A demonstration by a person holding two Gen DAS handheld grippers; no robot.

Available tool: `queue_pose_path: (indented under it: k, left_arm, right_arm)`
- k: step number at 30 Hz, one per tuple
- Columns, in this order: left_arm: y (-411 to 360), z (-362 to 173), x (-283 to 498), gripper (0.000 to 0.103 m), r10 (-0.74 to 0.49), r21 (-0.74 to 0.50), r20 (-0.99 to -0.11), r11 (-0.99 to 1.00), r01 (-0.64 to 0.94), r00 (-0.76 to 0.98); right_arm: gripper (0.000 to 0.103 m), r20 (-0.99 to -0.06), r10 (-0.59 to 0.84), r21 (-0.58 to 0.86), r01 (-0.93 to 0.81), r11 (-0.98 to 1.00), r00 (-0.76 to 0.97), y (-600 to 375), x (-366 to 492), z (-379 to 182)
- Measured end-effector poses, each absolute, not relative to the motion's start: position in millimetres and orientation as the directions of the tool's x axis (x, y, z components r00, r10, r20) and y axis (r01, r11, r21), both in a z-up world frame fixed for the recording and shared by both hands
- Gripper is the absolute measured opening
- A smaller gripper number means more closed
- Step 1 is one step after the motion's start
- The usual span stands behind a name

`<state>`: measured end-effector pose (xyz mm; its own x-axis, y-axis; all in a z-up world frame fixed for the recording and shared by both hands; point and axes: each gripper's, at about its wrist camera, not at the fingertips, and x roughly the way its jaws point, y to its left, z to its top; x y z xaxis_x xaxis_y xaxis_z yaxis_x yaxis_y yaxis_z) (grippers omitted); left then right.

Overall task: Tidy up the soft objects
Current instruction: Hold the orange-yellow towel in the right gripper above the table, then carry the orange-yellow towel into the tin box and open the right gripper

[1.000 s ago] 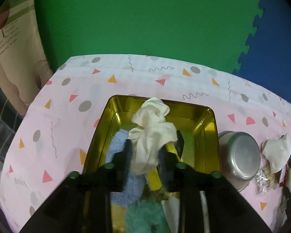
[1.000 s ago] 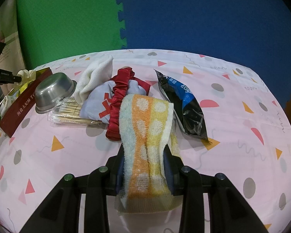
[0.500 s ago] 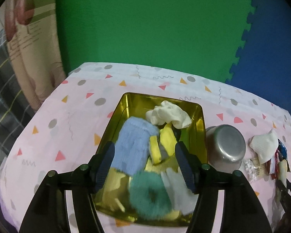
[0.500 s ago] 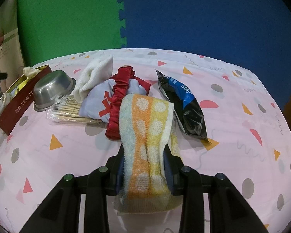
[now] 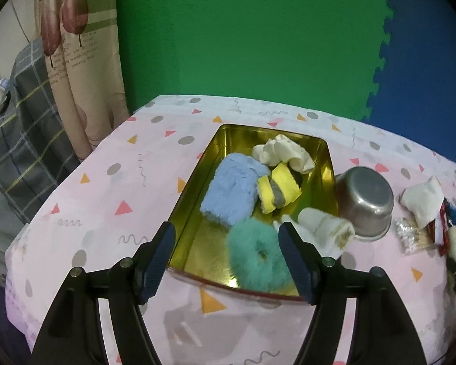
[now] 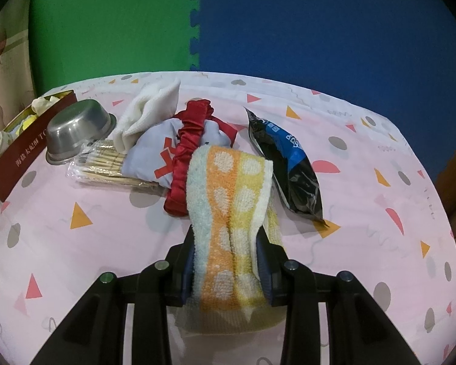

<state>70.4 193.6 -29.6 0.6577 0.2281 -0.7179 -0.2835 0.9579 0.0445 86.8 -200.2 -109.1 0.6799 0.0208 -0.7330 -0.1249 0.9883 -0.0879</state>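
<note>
Left gripper point(image 5: 226, 254): jaws spread wide, nothing between them, hovering over the near end of the gold tin point(image 5: 326, 164) on the pink patterned tablecloth point(image 5: 106, 200).

Tin contents:
- blue fluffy cloth point(image 5: 231, 194), middle-left
- cream crumpled cloth point(image 5: 281, 153), far end
- yellow/grey roll point(image 5: 278, 193), touching the blue cloth
- teal fuzzy ring point(image 5: 258, 254), near end, right side partly hidden behind the right finger
- white roll point(image 5: 325, 231), draped over the right rim; its lower part is cut off by the finger

Steel bowl point(image 5: 366, 202) sits upside down just beside the tin's right wall.

Right gripper point(image 6: 228, 243): jaws pinching the orange-yellow striped towel point(image 6: 228, 188). Towel covers the gap, so pads are mostly hidden. Its far end lies over the red scrunchie point(image 6: 187, 140).

The rest of the pile is in the right wrist view:
- white cloth point(image 6: 150, 112)
- pale grey bag with red print point(image 6: 155, 155), print partly covered and unreadable
- packet of wooden sticks point(image 6: 106, 167), half under the bag
- black-blue snack pouch point(image 6: 288, 158), just right of the towel

The tin shows there only as a red side wall at the left edge, cropped.
</note>
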Motion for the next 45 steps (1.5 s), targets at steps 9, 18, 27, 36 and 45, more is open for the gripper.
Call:
queue_pose_path:
  k: [9,18,27,36,45]
  left_arm:
    - [204,-41,57,0.072,0.213,0.013,-0.729,0.955,-0.298,0.65]
    - [214,-49,56,0.077,0.216,0.005,-0.749,0.947,-0.321,0.626]
    - [217,-48,50,0.079,0.223,0.007,-0.749,0.944,-0.329,0.624]
    - [231,-48,40,0.079,0.227,-0.019,-0.753,0.931,-0.365,0.618]
    - [247,-48,29,0.08,0.269,-0.022,-0.747,0.904,-0.427,0.608]
  right_arm:
    - [0.034,-0.729,-0.006,-0.121,-0.12,0.985,0.684,-197,86,-109]
    - [0.033,-0.73,-0.05,-0.167,-0.107,0.98,0.682,-191,84,-106]
    - [0.032,-0.715,-0.032,-0.162,-0.121,0.979,0.699,-178,75,-85]
    - [0.032,-0.692,0.049,-0.138,-0.198,0.97,0.72,-144,65,-63]
    - [0.032,-0.691,0.158,-0.106,-0.315,0.943,0.706,-91,62,-50]
